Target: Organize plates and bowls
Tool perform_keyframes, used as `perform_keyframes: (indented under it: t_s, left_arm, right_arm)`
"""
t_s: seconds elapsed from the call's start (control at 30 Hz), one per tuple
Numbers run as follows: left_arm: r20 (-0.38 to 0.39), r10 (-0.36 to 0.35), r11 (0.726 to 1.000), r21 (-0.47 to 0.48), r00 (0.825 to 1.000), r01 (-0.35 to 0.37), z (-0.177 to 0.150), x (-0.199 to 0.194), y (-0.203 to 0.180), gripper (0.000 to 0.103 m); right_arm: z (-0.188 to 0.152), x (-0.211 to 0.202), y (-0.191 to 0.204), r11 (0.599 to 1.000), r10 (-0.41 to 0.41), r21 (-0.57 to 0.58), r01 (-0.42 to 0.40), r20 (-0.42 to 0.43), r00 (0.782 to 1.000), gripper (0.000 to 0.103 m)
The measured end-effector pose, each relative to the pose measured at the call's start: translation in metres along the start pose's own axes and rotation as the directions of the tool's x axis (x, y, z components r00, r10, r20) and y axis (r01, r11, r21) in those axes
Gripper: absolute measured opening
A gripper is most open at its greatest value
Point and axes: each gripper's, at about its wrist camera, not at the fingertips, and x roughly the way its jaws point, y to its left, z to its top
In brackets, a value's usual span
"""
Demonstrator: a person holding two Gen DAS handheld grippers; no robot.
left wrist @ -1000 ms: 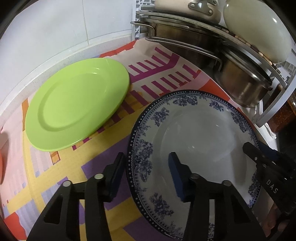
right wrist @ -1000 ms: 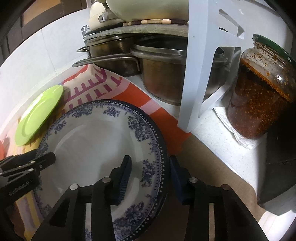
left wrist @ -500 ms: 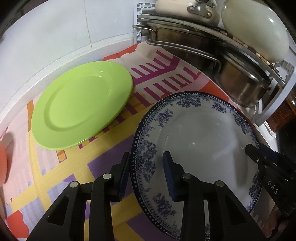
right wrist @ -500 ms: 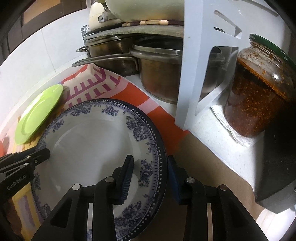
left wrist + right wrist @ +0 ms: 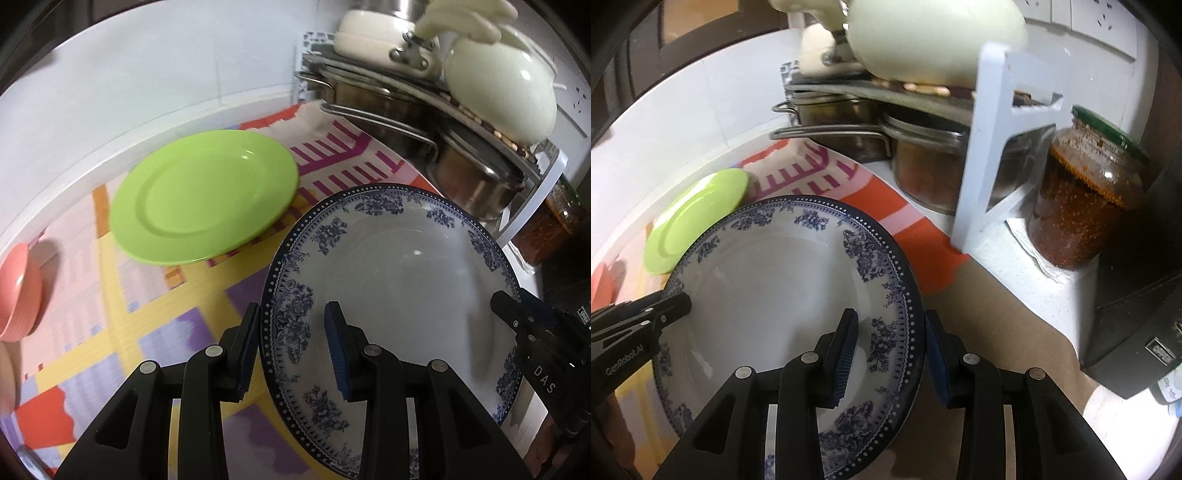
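Observation:
A large blue-and-white floral plate (image 5: 406, 266) is held at both sides, lifted and tilted above the colourful mat. My left gripper (image 5: 291, 339) is shut on its left rim. My right gripper (image 5: 890, 347) is shut on its right rim; the plate also shows in the right wrist view (image 5: 775, 288). A green plate (image 5: 203, 195) lies flat on the mat beyond the left gripper, and shows small in the right wrist view (image 5: 694, 218). A pink bowl (image 5: 18, 284) sits at the far left edge.
A white rack (image 5: 997, 147) at the back right holds steel pots (image 5: 476, 184) below and cream cookware (image 5: 502, 99) on top. A jar of red paste (image 5: 1086, 199) stands right of the rack. A dark box (image 5: 1137, 332) is at the far right. A white tiled wall (image 5: 147, 81) runs behind.
Both grippers have closed onto the blue-and-white plate's rims and raised it. The views have pulled up and back, so the green plate and rack look farther and a pink bowl has come into view.

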Motion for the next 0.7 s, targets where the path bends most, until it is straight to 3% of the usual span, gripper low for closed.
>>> perform_keyframes:
  t_s: [0.7]
  left_arm:
    - [0.106, 0.101, 0.984, -0.158, 0.989, -0.083, -0.044, -0.094, 0.091, 0.034]
  right_arm:
    - [-0.018, -0.068, 0.084, 0.986, 0.117, -0.125, -0.109, 0.056, 0.992, 0.037]
